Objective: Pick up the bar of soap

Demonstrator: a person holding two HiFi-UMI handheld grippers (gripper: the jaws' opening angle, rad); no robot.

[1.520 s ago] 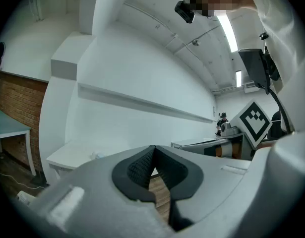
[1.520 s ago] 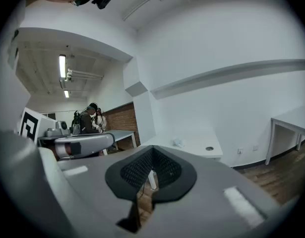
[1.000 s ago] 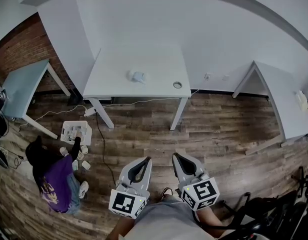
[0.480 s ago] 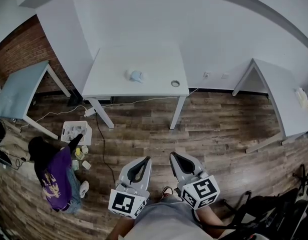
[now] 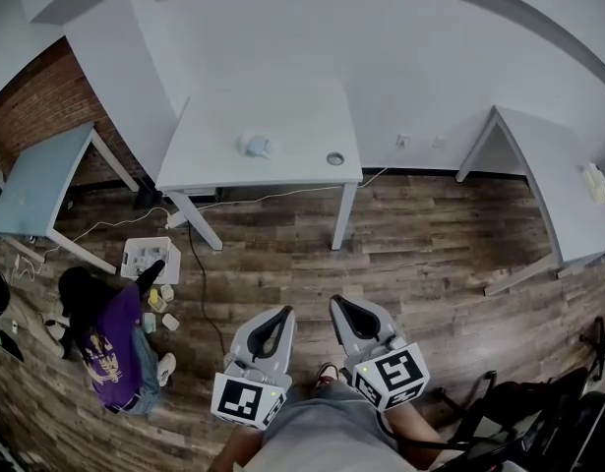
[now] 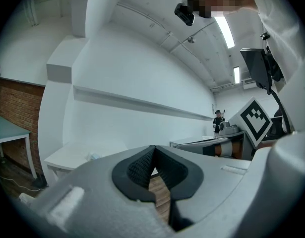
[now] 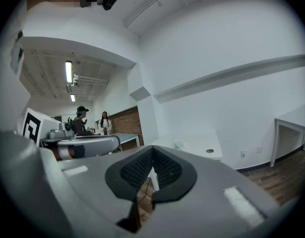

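A small pale bar of soap (image 5: 255, 146) lies near the middle of a white table (image 5: 213, 160) far ahead of me. It also shows as a pale speck in the left gripper view (image 6: 94, 156) and the right gripper view (image 7: 179, 145). My left gripper (image 5: 278, 324) and right gripper (image 5: 343, 314) hang side by side over the wooden floor, well short of the table. Both have their jaws shut with nothing between them.
A round hole (image 5: 334, 158) sits near the table's right edge. A person in purple (image 5: 110, 347) crouches at the left by a white crate (image 5: 150, 256) and small items. A cable (image 5: 199, 283) trails on the floor. Other tables stand at left (image 5: 31, 180) and right (image 5: 558, 200).
The view has drifted, so the table and soap sit slightly further left and up. The crouching person has shifted a little. Both grippers stay shut and almost still.
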